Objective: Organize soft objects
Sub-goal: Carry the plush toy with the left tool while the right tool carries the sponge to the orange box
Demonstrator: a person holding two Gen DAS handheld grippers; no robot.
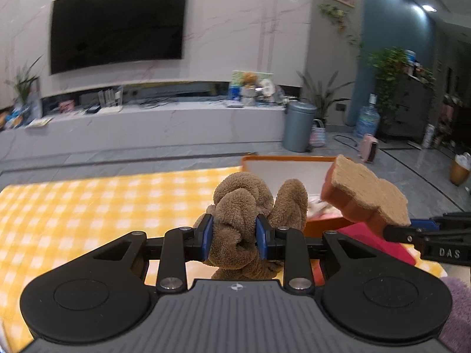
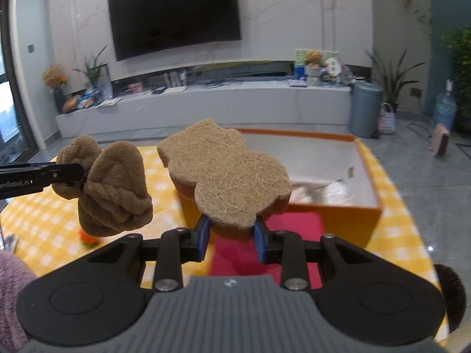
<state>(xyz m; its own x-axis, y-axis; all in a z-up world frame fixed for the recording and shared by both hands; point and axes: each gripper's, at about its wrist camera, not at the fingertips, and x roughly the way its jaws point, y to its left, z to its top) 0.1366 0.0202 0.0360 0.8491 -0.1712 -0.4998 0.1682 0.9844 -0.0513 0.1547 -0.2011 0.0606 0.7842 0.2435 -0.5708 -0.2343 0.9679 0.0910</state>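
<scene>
My left gripper (image 1: 234, 236) is shut on a brown plush toy (image 1: 247, 206), held in the air above the yellow checked cloth (image 1: 88, 206). In the right wrist view the same plush toy (image 2: 114, 188) hangs at the left from the left gripper's black fingers (image 2: 59, 173). My right gripper (image 2: 231, 235) is shut on a bear-shaped sponge (image 2: 226, 170) with a fibrous tan top and an orange underside. That sponge (image 1: 365, 191) shows at the right of the left wrist view. Behind both stands an orange box (image 2: 347, 217) with a white inside, holding pale crumpled things.
A red cloth (image 2: 291, 232) lies on the table before the box. A small orange item (image 2: 88, 238) sits on the checked cloth at the left. Purple fuzzy fabric (image 1: 456, 309) lies at the near edge. Beyond the table are a TV wall, a low cabinet and a grey bin (image 1: 298, 126).
</scene>
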